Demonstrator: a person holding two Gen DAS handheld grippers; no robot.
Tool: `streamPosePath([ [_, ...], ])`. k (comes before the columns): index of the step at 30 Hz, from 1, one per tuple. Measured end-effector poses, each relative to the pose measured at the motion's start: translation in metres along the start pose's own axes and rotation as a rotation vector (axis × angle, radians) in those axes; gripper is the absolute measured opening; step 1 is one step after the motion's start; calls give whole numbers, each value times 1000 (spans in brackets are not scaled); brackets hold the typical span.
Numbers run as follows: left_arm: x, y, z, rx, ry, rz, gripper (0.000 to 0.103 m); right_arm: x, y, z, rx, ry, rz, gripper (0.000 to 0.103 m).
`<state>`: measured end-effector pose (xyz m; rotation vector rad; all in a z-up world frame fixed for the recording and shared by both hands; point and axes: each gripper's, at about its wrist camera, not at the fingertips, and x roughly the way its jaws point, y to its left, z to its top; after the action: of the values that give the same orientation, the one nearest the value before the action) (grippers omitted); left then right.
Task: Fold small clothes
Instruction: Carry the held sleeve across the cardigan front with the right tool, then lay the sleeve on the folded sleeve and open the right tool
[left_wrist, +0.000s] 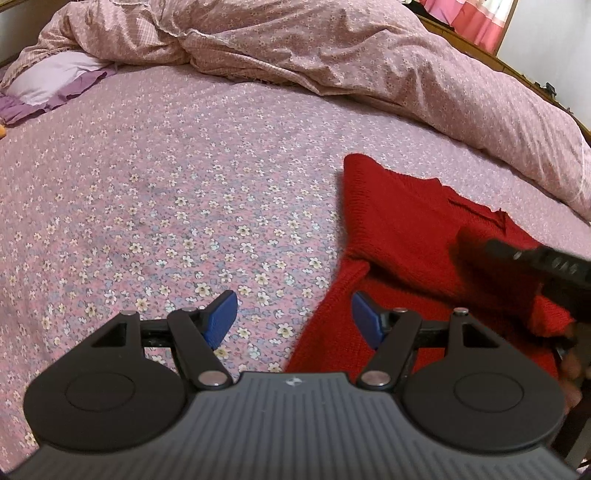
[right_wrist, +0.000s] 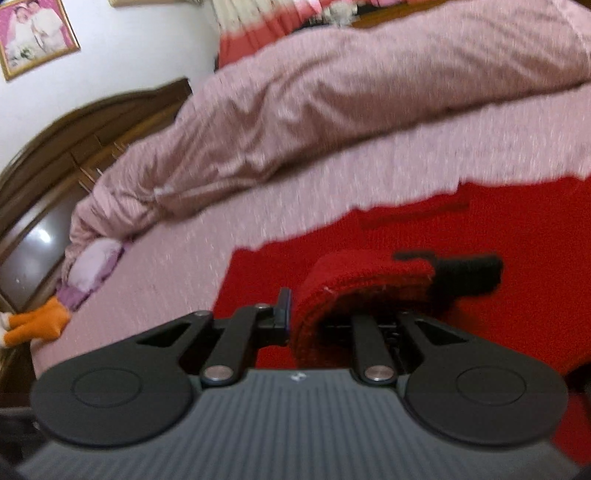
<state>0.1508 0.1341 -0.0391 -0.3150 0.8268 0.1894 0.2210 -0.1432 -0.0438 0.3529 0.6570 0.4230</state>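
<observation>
Left gripper (left_wrist: 293, 317): nearest the left wrist camera, its blue pads (left_wrist: 221, 314) stand wide apart with nothing between them; one pad hangs over the flowered sheet, the other over the edge of the red knit.
Right gripper (right_wrist: 295, 314): jaws drawn close together, clamped on a thick folded edge of the red knit, which bunches up over the right finger and hides it; only the left finger's dark pad shows, just beside the fold. In the left wrist view it comes in from the right edge as a blurred black shape above the garment.
Red knitted garment (left_wrist: 402, 236): lies on the bed at the right of the left wrist view, partly flat, with a sleeve or corner reaching up and away and a slit or seam near its middle.
Bedsheet (left_wrist: 166, 206): pink-purple with small pale flowers, under the garment.
Quilt (left_wrist: 332, 55): rumpled, heaped along the far side of the bed.
Pillow (left_wrist: 51, 81): lilac with a frill, at the far left.
Orange soft toy (right_wrist: 37, 325): at the bed's edge, near the pillow.
Framed picture (right_wrist: 35, 35): on the white wall, top left.
Writing: a small pale emblem on each gripper's ribbed housing, too small to read; no other lettering legible.
</observation>
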Motion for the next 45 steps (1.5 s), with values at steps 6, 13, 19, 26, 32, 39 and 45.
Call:
streamPosePath([
  [6,-1,-5,1,16,-5,-4,73,4,1,-17,-6,56,-21,55],
  [13,-9,-25,3,66,-23,-27,73,-30,4,-24,19,40,70,90],
  [19,-18,-50,5,118,-45,-68,73,-71,-8,-27,68,58,5,90],
  [26,-22,-97,3,218,-51,-116,73,-105,-39,-34,143,60,-139,90],
  [32,-19,-140,0,339,-59,-126,73,-130,-67,-46,250,45,-183,90],
  [39,-4,-188,-7,423,-39,-158,73,-131,-86,-58,293,65,-244,90],
  [45,22,-225,-19,510,-62,-105,73,-125,-101,-70,347,90,-242,89],
])
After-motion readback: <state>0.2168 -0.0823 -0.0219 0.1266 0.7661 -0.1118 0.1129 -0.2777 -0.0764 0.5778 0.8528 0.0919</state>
